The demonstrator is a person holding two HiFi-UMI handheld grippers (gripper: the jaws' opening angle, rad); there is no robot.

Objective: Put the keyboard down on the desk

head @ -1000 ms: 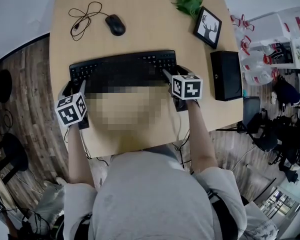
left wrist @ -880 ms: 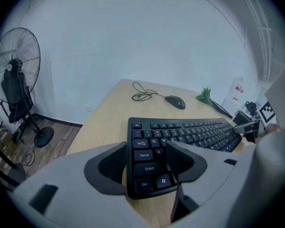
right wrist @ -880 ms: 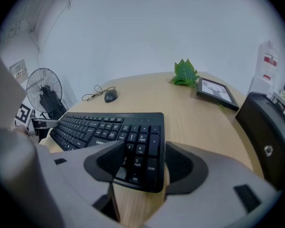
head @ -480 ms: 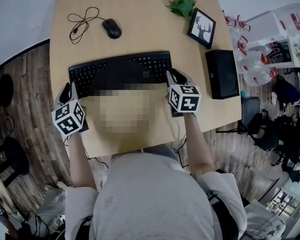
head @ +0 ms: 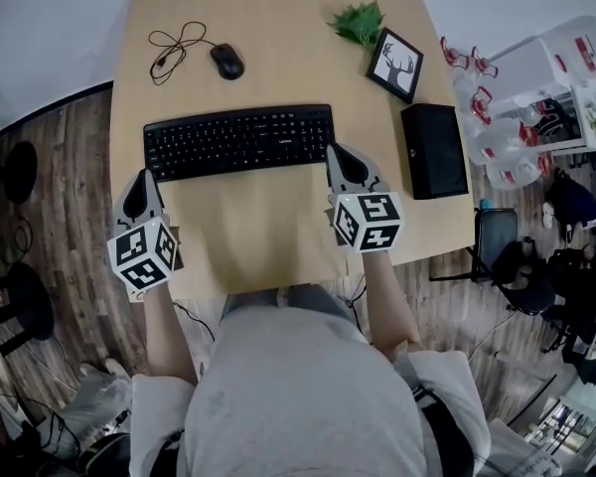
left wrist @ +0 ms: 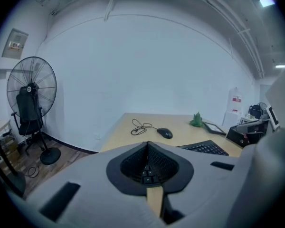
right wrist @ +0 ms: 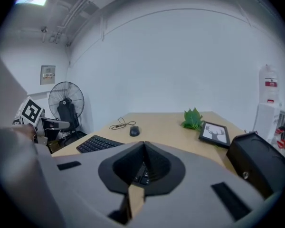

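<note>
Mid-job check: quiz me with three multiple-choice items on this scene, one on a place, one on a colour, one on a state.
1. Where is the keyboard? A) flat on the desk B) on the floor C) on a chair
2. What colour is the mouse? A) white B) black C) red
3. How do the right gripper's jaws stand? A) wide apart B) closed on a cable C) together, empty
Answers: 1 A, it lies flat on the wood top. 2 B, its body is black. 3 C, they meet with nothing between.

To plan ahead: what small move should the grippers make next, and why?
Probably just draw both grippers back: the keyboard already lies flat on the desk, and the left gripper and right gripper have shut jaws holding nothing.
</note>
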